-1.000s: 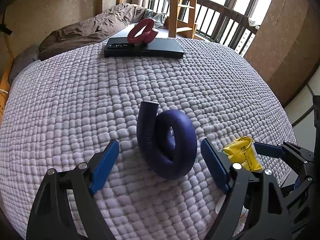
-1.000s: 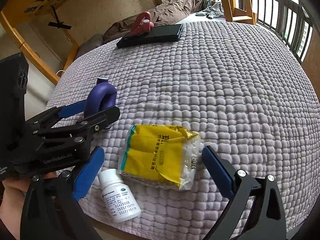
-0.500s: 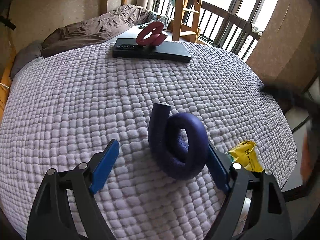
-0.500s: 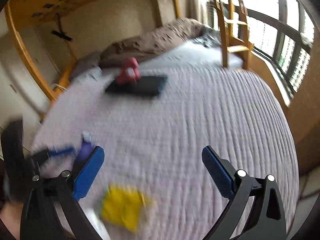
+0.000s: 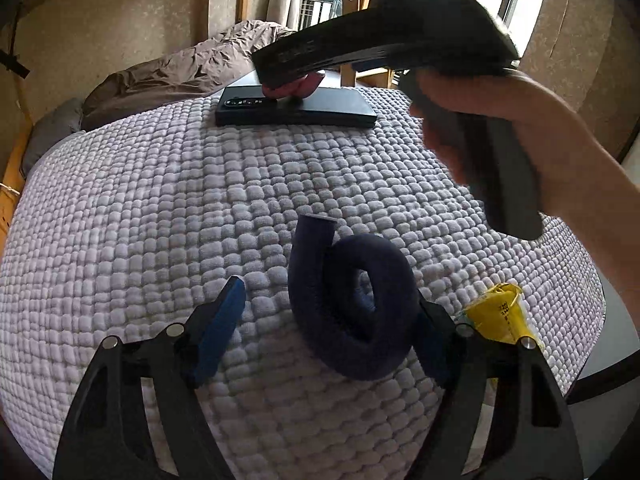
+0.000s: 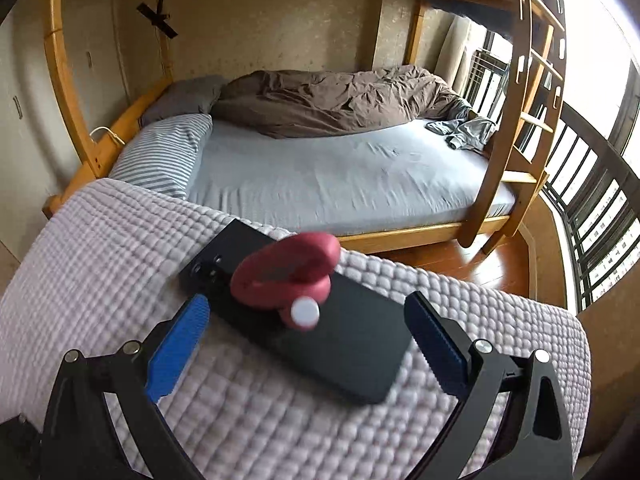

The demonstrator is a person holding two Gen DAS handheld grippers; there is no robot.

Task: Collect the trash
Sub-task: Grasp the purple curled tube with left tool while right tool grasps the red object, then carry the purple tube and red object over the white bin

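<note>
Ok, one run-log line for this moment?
left claw: closing around navy foam coil | right claw: open, over red foam coil on black phone | yellow packet: uncollected

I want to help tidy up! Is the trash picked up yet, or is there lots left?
Nothing looks collected yet. The left tool is closing around the dark blue foam tube, one pad apart from it. The right tool hangs open over the red foam tube lying on the black phone, gripping nothing. The yellow packet lies on the quilt. No bin is in view.
</note>
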